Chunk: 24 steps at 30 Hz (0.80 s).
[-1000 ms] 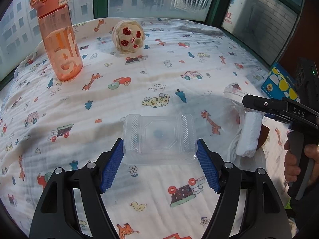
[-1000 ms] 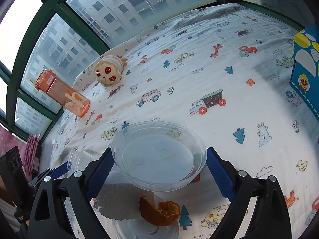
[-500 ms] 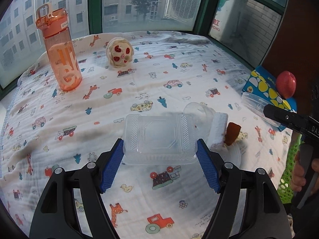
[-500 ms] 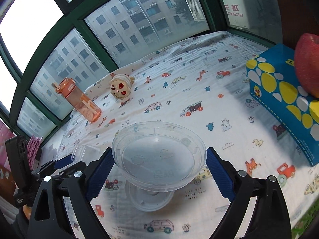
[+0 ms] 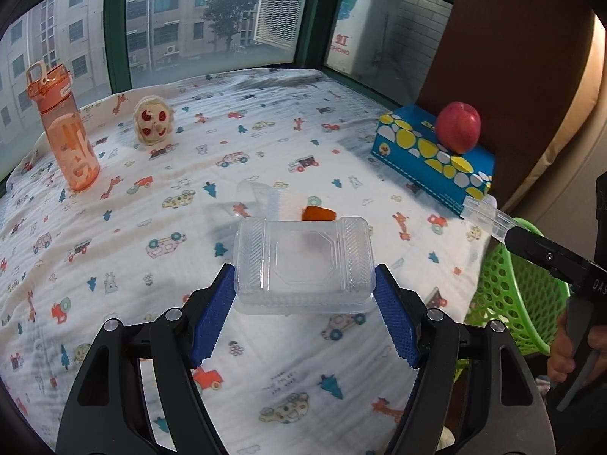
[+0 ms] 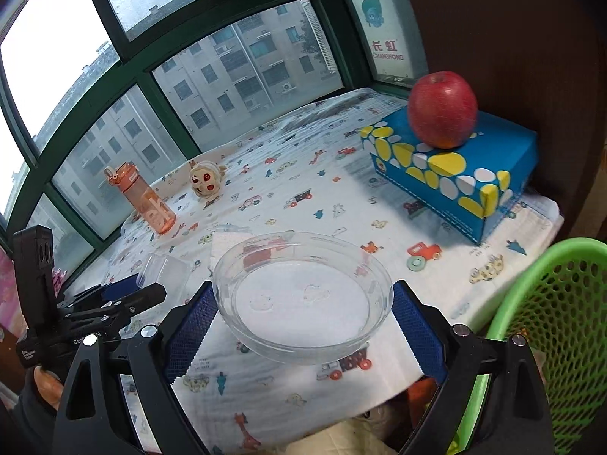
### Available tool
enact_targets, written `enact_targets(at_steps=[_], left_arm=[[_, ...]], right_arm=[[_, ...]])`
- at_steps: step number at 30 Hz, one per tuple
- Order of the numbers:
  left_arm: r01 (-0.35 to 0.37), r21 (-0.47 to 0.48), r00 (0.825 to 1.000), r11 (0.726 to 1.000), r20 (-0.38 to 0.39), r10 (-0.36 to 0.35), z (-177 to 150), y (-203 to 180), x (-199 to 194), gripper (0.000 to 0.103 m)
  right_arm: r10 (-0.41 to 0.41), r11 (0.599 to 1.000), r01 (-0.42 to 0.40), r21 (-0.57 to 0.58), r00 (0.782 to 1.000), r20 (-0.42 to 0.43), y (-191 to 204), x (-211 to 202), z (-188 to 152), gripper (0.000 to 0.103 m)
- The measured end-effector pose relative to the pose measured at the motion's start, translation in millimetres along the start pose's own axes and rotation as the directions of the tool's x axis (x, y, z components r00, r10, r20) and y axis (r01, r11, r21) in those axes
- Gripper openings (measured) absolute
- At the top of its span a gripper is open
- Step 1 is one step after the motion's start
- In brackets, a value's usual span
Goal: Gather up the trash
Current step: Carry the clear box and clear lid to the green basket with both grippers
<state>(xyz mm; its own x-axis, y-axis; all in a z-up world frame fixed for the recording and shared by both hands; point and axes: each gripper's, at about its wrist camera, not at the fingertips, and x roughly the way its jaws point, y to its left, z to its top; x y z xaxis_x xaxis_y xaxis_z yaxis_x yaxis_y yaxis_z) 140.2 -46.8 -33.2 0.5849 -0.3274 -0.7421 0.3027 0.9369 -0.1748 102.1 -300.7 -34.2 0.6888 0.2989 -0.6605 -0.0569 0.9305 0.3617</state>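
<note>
**Two clear plastics held over the cloth, basket waiting at the right edge**

At far left an orange water bottle (image 5: 62, 129) stands upright on the printed tablecloth (image 5: 114, 227), with a small plush toy (image 5: 153, 124) just beside it toward the window; neither looks like trash. In the middle, the left gripper (image 5: 303, 303) has its blue pads pressed on the two short sides of a clear rectangular container (image 5: 303, 261), held clear of the cloth. Beyond it on the table lie a small clear cup (image 5: 252, 197) on its side and an orange peel (image 5: 318, 213), near each other, both yet to be collected. A white napkin (image 6: 227, 242) shows there in the right wrist view.

Further right, the right gripper (image 6: 303, 314) spans a clear round lid (image 6: 303, 295), jaws standing wide and pads against its rim. A blue tissue box (image 5: 432, 163) with a red apple (image 5: 457, 131) on top sits at the table's right side. The green mesh basket (image 6: 561, 311) stands just off the table's right edge, lower than the tabletop.

Judged from this, the step in hand is carrying both pieces to the basket. To do it well, bring each gripper fully over the basket mouth before letting go, right one first since it is nearer. Thin plastic flexes and can spring sideways, so release low inside the rim and keep clear of the apple
</note>
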Motion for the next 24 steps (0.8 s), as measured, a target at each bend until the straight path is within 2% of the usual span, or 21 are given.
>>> enact_targets(at_steps=[10,18,24], left_arm=[[0.072,0.081,0.997,0.994,-0.007,-0.072,-7,-66,-3,0.072],[0.106,0.123,0.994,0.987,-0.025,-0.103,-10,-99,2,0.072],[0.118,0.143,0.993,0.983,-0.035,-0.114,-10,-112,4,0.072]], right_arm=[[-0.129,0.988,0.126,0.087,0.991,0.031,-69,-60,-29,0.088],[-0.263,0.947,0.264,0.181,0.964,-0.030,-136,-76,-45,0.089],[-0.313,0.916,0.325,0.233,0.946,-0.089,-169,-74,-57,0.089]])
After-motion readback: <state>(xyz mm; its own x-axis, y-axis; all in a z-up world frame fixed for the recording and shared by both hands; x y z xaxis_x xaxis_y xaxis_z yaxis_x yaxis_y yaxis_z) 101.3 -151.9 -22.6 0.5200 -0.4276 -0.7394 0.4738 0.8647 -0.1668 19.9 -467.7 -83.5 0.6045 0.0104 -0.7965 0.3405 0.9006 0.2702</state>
